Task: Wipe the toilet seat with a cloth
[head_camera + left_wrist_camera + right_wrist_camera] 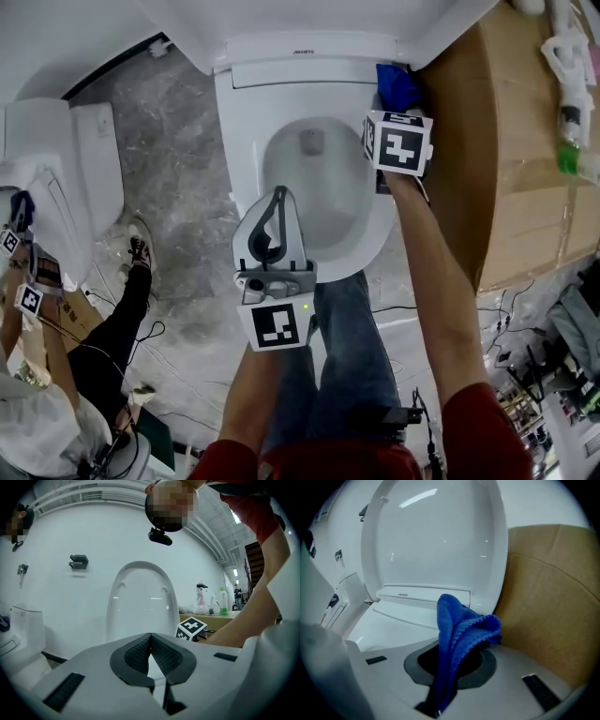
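I hold the right gripper (454, 648) closed on the blue cloth (459, 634). In the right gripper view the fabric is pinched between the two jaws and bunches up in a fold beyond the tips. In the head view the cloth (396, 86) sits at 1 o'clock of the bowl, over the rear right corner of the toilet seat (242, 141), just beside the cardboard box (506, 141). I cannot tell whether the cloth presses on the seat surface or hangs just above it.

The left gripper (151, 634) is fully closed and empty – its dark pads meet at the tips with nothing between them. In the head view this gripper (279, 194) hangs over the front part of the seat ring, at about 7 o'clock of the bowl, well apart from the cloth. It points toward 12 o'clock, at the lid (140, 602).

The lid stands upright behind the seat. The seat itself lies flat on the bowl.

A second toilet (84, 178) stands at 9 o'clock of the head view. Another person's leg (117, 337) shows at 8 o'clock – on the grey floor (178, 141).
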`<action>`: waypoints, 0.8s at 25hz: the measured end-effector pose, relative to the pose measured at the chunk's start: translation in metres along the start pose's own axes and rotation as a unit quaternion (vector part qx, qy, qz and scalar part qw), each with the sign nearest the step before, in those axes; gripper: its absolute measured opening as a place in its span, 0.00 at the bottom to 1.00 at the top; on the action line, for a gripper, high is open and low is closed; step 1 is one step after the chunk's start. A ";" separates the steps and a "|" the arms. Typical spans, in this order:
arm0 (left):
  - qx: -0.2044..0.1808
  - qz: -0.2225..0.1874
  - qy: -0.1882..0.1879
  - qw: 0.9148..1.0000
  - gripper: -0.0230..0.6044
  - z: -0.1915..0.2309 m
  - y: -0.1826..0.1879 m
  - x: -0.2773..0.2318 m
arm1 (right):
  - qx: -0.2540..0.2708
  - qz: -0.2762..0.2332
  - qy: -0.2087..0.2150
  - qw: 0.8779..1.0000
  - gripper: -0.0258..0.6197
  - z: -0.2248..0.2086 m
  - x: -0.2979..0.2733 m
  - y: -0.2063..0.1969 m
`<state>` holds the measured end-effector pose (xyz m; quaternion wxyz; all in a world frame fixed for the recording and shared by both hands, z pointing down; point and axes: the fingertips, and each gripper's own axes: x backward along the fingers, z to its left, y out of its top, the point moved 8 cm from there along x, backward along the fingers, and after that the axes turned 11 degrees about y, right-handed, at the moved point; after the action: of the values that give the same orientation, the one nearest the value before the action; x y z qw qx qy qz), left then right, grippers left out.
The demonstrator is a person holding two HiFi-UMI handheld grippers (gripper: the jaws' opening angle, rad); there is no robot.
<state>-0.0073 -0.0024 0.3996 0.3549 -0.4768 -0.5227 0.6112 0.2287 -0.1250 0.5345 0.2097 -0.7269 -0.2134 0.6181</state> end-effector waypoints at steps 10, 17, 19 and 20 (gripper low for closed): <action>0.004 0.002 0.013 1.000 0.06 0.024 0.006 0.006 | 0.007 -0.009 0.075 0.997 0.13 0.087 -0.027 0.026; 0.004 0.003 0.033 0.999 0.06 0.040 0.005 0.013 | -0.025 -0.022 0.131 0.991 0.13 0.120 -0.038 0.031; 0.007 0.002 0.035 0.999 0.06 0.043 0.005 0.013 | -0.034 -0.025 0.135 0.990 0.13 0.121 -0.041 0.031; 0.007 0.002 0.035 0.999 0.06 0.043 0.005 0.012 | -0.039 -0.026 0.138 0.989 0.13 0.120 -0.042 0.031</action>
<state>-0.0517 -0.0049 0.3920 0.3752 -0.4964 -0.5046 0.5984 0.1054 -0.1690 0.5331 0.2247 -0.8072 -0.2251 0.4973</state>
